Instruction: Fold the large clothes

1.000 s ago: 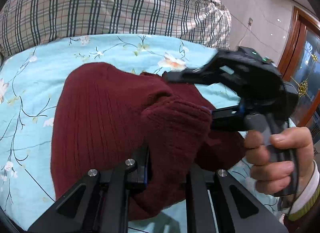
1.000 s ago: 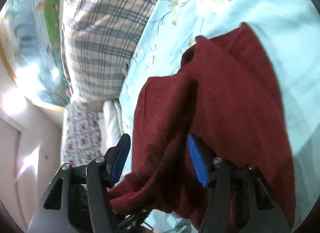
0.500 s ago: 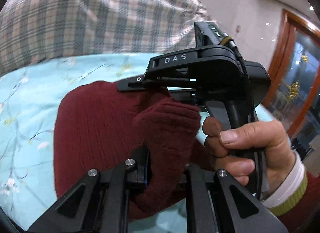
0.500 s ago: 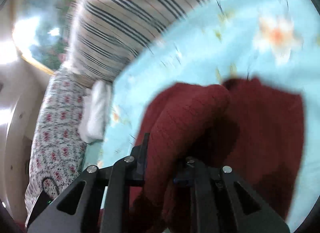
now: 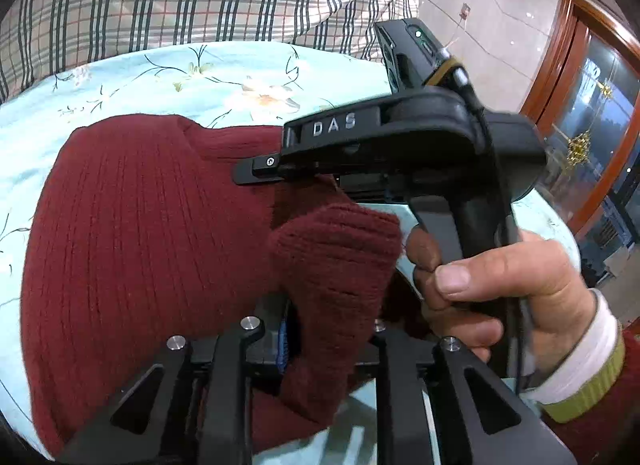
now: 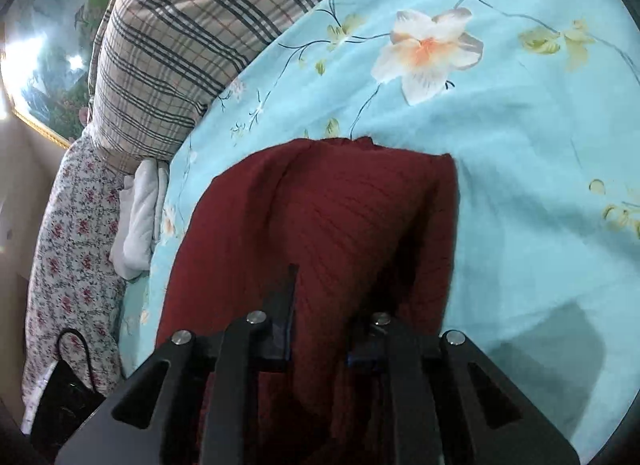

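Observation:
A dark red ribbed knit sweater (image 5: 140, 233) lies on a light blue floral bedsheet (image 5: 168, 77). My left gripper (image 5: 328, 329) is shut on a bunched fold of the sweater, which bulges up between its fingers. In the left wrist view my right gripper's black body (image 5: 400, 153), held by a hand, sits over the sweater's right side. In the right wrist view my right gripper (image 6: 320, 337) is shut on another fold of the sweater (image 6: 320, 217), whose far edge rests on the sheet (image 6: 520, 145).
A plaid quilt (image 5: 180, 1) is piled at the head of the bed, also in the right wrist view (image 6: 180, 45). A white folded cloth (image 6: 138, 221) and a floral pillow (image 6: 68, 245) lie at the left. A wooden door (image 5: 580, 105) stands at the right.
My right gripper closed on a fold of the sweater and swung round to face across the bed. The left gripper kept its hold and barely moved.

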Demonstrator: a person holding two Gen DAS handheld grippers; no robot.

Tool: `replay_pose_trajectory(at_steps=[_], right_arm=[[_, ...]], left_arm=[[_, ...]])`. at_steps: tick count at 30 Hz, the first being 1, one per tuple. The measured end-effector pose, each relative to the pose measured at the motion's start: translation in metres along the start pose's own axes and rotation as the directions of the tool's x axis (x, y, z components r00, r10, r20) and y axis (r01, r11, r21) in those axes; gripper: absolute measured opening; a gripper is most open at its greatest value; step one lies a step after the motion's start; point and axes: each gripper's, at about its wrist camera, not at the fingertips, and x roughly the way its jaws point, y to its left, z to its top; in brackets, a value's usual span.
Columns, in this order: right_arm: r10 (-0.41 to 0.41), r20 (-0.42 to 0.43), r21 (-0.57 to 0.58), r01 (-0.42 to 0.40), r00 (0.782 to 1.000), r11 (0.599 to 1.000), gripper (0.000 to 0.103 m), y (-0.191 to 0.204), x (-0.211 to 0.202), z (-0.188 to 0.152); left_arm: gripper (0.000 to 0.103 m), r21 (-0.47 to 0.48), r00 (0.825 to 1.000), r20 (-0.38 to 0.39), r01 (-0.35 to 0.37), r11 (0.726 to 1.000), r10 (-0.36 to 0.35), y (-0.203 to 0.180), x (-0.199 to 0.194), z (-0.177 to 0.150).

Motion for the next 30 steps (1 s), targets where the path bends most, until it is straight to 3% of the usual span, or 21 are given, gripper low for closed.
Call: replay_pose_trajectory(at_steps=[5, 8, 9, 11, 12, 15, 17, 21, 26, 28, 30], right_arm=[[-0.021, 0.021, 0.015, 0.02, 1.0, 1.0, 0.027, -0.001, -0.016, -0.004], [-0.094, 0.056, 0.006, 0.093, 0.994, 0.996, 0.037, 0.006, -0.036, -0.013], [-0.104, 0.07, 0.008, 0.104, 0.992, 0.995, 0.041, 0.007, -0.045, -0.018], [-0.127, 0.097, 0.021, 0.126, 0.987, 0.992, 0.063, 0.008, -0.058, -0.025], [-0.129, 0.114, 0.028, 0.127, 0.985, 0.992, 0.067, 0.008, -0.066, -0.03], [-0.1, 0.121, 0.05, 0.095, 0.988, 0.994, 0.068, 0.007, -0.075, -0.04], [-0.079, 0.104, 0.071, 0.072, 0.991, 0.995, 0.068, 0.004, -0.074, -0.043], [-0.058, 0.089, 0.097, 0.049, 0.994, 0.994, 0.068, 0.0, -0.072, -0.045], [-0.037, 0.084, 0.11, 0.027, 0.996, 0.994, 0.069, 0.0, -0.068, -0.044], [-0.03, 0.07, 0.107, 0.022, 0.997, 0.994, 0.072, 0.0, -0.063, -0.043], [-0.031, 0.057, 0.1, 0.025, 0.998, 0.995, 0.074, 0.003, -0.058, -0.042]], left_arm=[[0.021, -0.07, 0.997, -0.006, 0.082, 0.994, -0.083, 0.012, -0.04, -0.002], [0.038, -0.067, 0.997, 0.023, 0.078, 0.995, -0.077, 0.019, -0.074, -0.009], [0.046, -0.073, 0.997, 0.036, 0.072, 0.995, -0.07, 0.025, -0.084, -0.01], [0.051, -0.095, 0.997, 0.056, 0.066, 0.993, -0.061, 0.036, -0.102, -0.014], [0.053, -0.11, 0.997, 0.059, 0.064, 0.992, -0.058, 0.044, -0.108, -0.014], [0.063, -0.173, 0.997, 0.066, 0.044, 0.984, -0.033, 0.065, -0.12, -0.018], [0.063, -0.234, 0.998, 0.058, 0.039, 0.971, -0.026, 0.088, -0.117, -0.013], [0.063, -0.394, 0.991, 0.063, 0.13, 0.91, -0.114, 0.133, -0.101, -0.002], [0.066, -0.444, 0.987, 0.009, 0.147, 0.884, -0.159, 0.158, -0.073, 0.007], [0.072, -0.457, 0.99, -0.03, 0.111, 0.882, -0.14, 0.165, -0.058, 0.011], [0.079, -0.487, 0.985, -0.037, 0.132, 0.864, -0.171, 0.173, -0.048, 0.01]])
